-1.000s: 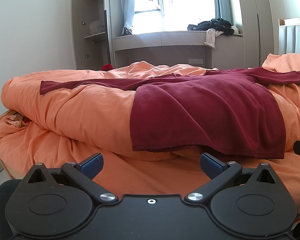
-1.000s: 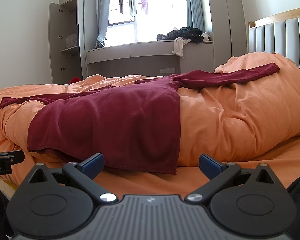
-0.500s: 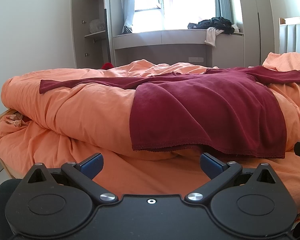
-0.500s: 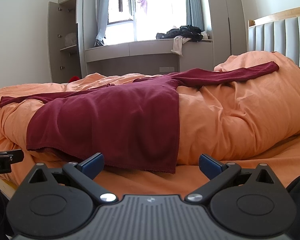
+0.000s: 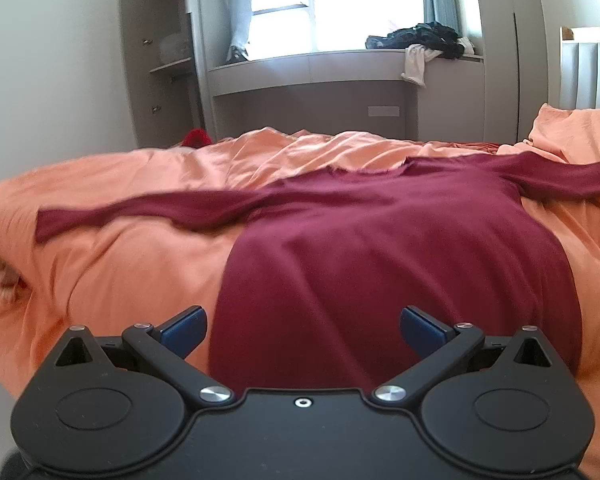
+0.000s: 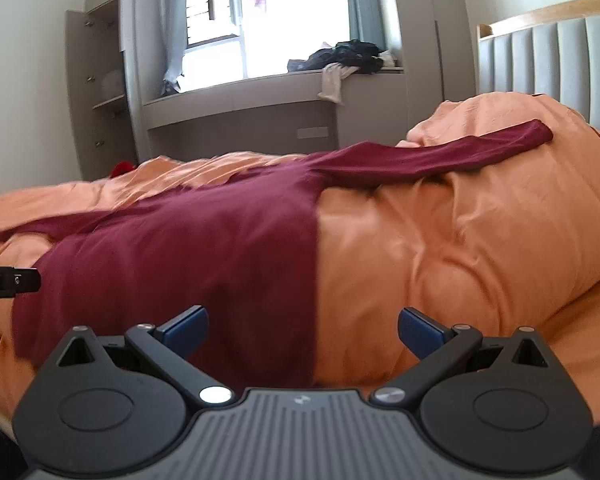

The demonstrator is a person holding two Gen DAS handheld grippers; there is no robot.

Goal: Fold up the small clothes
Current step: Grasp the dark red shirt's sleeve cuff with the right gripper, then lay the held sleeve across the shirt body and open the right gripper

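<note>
Both your grippers are spread wide with nothing between the blue pads. The left gripper (image 5: pixel 303 330) sits at the bottom centre of its frame, and the right gripper (image 6: pixel 303 329) does the same in its own view. Neither one is touching cloth.

Count-wise you've got one garment: a single dark red long-sleeved top (image 5: pixel 400 248) laid flat on the orange duvet (image 5: pixel 112 264), two sleeves stretched out sideways. In the left wrist view the body of the top fills the middle of the frame, its lower edge dropping out of sight behind the gripper body. One sleeve runs off to the left of the frame and the other exits at the right edge.

The right wrist view has the same top (image 6: pixel 204 248) pushed into the left half of the frame, with bare duvet (image 6: pixel 440 248) on the right. Only here do you see the far sleeve end, draped up over a raised hump of duvet at the upper right, and the padded headboard (image 6: pixel 552 60) behind it. At the left edge of that frame, a bit of your other gripper pokes in.

Both views catch one pile of dark clothes (image 5: pixel 424 38) on the window ledge and a small red thing (image 5: pixel 196 138) past the bed.
</note>
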